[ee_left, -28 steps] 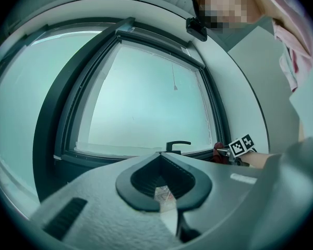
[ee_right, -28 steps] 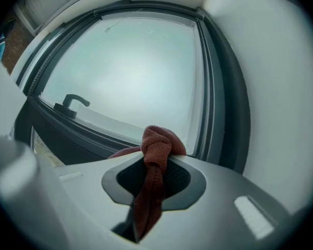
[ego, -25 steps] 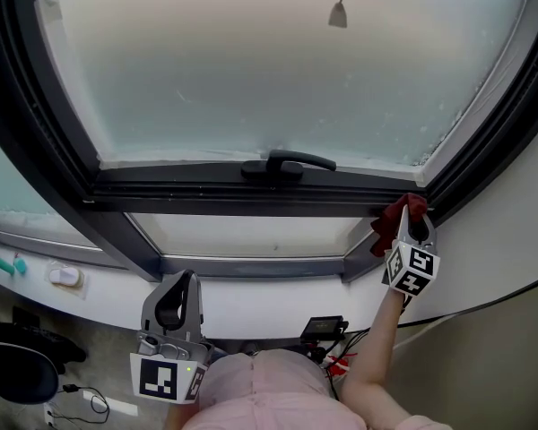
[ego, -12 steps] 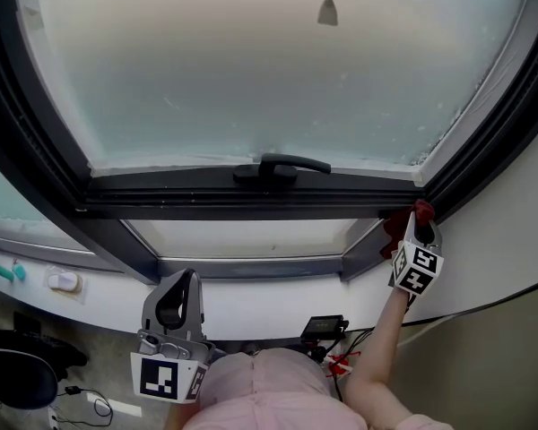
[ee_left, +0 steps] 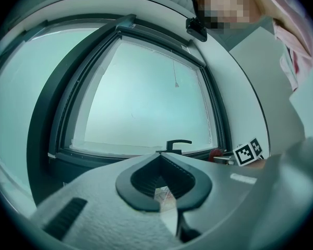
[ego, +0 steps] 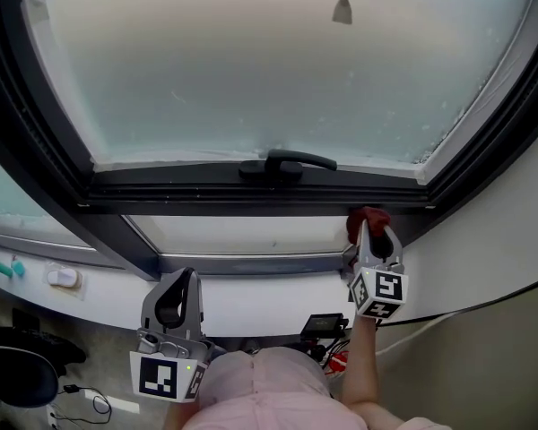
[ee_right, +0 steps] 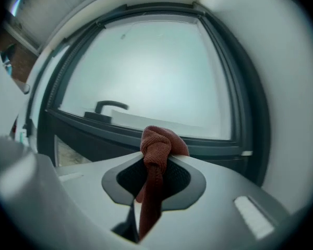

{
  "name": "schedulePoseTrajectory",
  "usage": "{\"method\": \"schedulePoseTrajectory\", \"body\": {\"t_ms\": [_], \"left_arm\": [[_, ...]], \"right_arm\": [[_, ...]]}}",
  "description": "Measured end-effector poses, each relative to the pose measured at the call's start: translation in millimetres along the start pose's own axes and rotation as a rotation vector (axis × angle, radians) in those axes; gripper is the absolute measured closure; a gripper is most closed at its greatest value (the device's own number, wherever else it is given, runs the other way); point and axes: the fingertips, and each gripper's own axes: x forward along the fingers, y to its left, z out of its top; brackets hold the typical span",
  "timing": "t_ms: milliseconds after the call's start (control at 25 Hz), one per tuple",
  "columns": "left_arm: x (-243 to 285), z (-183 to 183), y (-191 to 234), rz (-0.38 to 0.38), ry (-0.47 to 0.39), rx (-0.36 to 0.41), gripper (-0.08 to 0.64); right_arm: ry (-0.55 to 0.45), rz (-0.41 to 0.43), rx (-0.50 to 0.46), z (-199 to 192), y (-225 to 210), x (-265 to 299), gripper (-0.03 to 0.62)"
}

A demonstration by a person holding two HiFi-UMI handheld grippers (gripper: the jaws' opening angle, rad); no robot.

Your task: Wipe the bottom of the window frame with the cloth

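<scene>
A dark red cloth (ego: pixel 368 219) (ee_right: pixel 157 149) is bunched between the jaws of my right gripper (ego: pixel 373 231) (ee_right: pixel 156 155), which is shut on it. The cloth presses against the dark bottom rail of the window frame (ego: pixel 206 197) (ee_right: pixel 198 142), right of the black window handle (ego: pixel 287 162) (ee_right: pixel 108 107). My left gripper (ego: pixel 181 296) (ee_left: pixel 164 178) hangs low at the front left, away from the window, jaws shut with nothing between them. In the left gripper view the cloth (ee_left: pixel 216 153) shows as a small red spot by the right gripper's marker cube (ee_left: pixel 249 152).
Frosted glass (ego: pixel 269 61) fills the frame, with a pull cord's end (ego: pixel 342 9) hanging before it. A white sill (ego: pixel 278 301) runs below, with small items (ego: pixel 63 277) at its left end. Cables and a black plug box (ego: pixel 323 328) lie on the floor under the right arm.
My right gripper has slid left along the bottom rail with the cloth, from the frame's right corner towards the handle. The left gripper has stayed still.
</scene>
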Motion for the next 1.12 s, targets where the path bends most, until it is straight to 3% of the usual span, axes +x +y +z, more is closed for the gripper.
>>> {"method": "schedulePoseTrajectory", "body": {"t_ms": [160, 320, 560, 1120], "left_arm": [[-9, 0, 6, 0.017, 0.004, -0.001, 0.566], [-21, 3, 18, 0.052, 0.002, 0.000, 0.566], [-38, 4, 40, 0.104, 0.008, 0.003, 0.566], [-36, 7, 35, 0.070, 0.004, 0.007, 0.566]], "right_arm": [[-0.003, 0.296, -0.020, 2, 128, 18, 0.523], [0.017, 0.441, -0.061, 0, 202, 29, 0.523], [0.023, 0.428, -0.098, 2, 219, 51, 0.526], [0.010, 0.411, -0.130, 4, 213, 50, 0.526]]}}
